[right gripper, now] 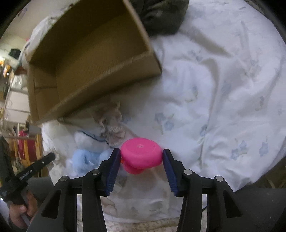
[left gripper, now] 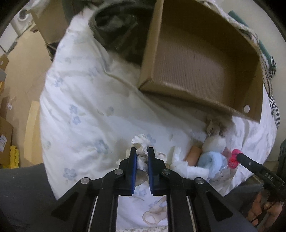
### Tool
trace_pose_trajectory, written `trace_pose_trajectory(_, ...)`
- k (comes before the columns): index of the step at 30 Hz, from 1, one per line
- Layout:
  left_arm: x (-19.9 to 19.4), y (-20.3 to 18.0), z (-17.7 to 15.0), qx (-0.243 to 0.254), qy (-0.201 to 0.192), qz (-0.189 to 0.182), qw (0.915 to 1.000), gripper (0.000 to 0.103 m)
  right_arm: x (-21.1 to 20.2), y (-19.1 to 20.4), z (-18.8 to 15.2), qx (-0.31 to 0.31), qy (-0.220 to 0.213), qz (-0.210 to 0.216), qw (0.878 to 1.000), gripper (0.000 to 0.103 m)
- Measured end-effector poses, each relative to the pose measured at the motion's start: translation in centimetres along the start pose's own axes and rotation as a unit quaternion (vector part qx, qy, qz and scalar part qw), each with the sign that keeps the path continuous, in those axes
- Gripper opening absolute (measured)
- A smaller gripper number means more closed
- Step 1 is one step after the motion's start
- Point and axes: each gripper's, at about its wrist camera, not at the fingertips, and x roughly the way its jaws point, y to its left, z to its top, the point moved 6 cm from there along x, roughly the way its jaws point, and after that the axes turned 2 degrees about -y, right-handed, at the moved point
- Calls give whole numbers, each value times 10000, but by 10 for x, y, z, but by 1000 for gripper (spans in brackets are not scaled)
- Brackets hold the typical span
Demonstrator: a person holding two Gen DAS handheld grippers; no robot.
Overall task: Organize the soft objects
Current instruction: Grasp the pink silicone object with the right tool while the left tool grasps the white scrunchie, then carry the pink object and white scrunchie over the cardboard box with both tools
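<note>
In the left wrist view my left gripper is shut on a crumpled white cloth lying on the floral white duvet. In the right wrist view my right gripper has both blue pads pressed on a pink squishy toy, which shows again as the pink toy at the right finger's tip. Beside it lie a light blue fluffy toy, a white plush ball, a peach roll and a beige knitted piece. An open cardboard box rests behind the pile.
A dark green garment lies beyond the box on the bed. Cardboard boxes and a yellow item stand on the floor at the left. A hand holds the other gripper's handle. Dark fabric covers the near edge.
</note>
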Motion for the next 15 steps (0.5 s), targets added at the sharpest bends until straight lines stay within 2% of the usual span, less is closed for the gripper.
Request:
trace_pose_trajectory(5,-24,7,9,-6,-396,-13,9992,10,-14,7,5,-140,-240,190,9994,51)
trace_pose_trajectory(15,-35,0,3,151,-641,55,9978,10,-22,39,1,-573,-537,253,9966,51)
